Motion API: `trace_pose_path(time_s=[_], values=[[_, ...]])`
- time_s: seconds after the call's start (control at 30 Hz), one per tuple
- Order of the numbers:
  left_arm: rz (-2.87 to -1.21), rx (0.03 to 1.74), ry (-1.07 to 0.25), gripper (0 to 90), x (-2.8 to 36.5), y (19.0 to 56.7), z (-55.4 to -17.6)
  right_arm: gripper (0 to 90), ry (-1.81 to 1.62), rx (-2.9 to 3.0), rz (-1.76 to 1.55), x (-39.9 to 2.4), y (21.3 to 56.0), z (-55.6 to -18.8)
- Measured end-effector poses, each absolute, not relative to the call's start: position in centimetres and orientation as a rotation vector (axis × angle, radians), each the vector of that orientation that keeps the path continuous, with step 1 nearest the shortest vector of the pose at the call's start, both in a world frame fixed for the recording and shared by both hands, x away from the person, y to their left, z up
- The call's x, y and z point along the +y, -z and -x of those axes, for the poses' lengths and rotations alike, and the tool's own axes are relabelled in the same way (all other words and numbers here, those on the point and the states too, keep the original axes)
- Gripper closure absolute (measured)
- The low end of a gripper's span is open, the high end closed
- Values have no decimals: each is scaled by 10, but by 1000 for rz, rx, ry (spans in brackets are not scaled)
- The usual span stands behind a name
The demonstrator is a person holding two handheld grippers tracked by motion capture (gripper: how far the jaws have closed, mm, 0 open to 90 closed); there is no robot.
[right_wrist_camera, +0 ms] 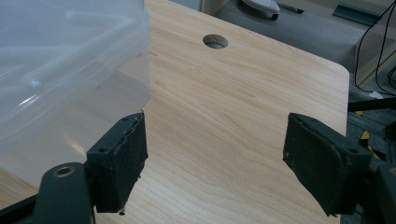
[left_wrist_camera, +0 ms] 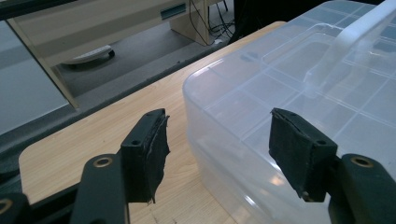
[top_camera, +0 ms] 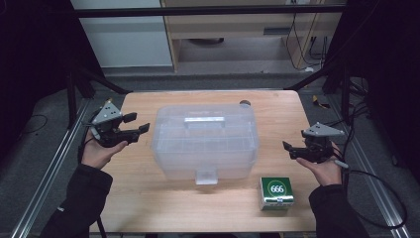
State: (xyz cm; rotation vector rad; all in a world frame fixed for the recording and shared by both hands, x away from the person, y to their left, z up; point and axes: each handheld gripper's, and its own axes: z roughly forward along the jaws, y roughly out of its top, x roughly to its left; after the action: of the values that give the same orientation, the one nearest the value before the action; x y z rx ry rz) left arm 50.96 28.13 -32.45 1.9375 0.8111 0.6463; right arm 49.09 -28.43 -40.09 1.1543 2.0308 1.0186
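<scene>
**Two open grippers flanking a clear lidded storage box**

At the left edge of the worktop (top_camera: 148,198), the left gripper (top_camera: 137,125) is held above the wood with its jaws spread wide and nothing between them, pointing toward the clear plastic storage box (top_camera: 205,144). In the left gripper view, the left pad stands over bare wood, while the right pad overlaps the box's near top edge, with a gap visible between pad and plastic. The box sits at the worktop's centre, lid on, with its white handle (top_camera: 204,119) lying across the top and its front latch (top_camera: 206,176) facing the near edge. A green carton marked 666 (top_camera: 276,192) stands near the near right corner, just right of the latch and apart from the box. Near the right edge, the right gripper (top_camera: 288,147) is likewise open and empty, aimed toward the box's right wall without touching it. A round cable hole (top_camera: 244,103) lies at the far edge, just behind the box.
</scene>
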Motion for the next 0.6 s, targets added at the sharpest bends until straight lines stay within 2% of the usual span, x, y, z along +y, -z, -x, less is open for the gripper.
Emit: trace_pose_path(time_s=[0.3, 0.6], values=[[-1967, 768, -603, 340, 271, 319, -509, 220, -994, 2044, -1161, -284, 407, -492], [-1997, 717, -597, 354, 265, 311, -507, 223, -975, 2051, -1181, -286, 412, -492]])
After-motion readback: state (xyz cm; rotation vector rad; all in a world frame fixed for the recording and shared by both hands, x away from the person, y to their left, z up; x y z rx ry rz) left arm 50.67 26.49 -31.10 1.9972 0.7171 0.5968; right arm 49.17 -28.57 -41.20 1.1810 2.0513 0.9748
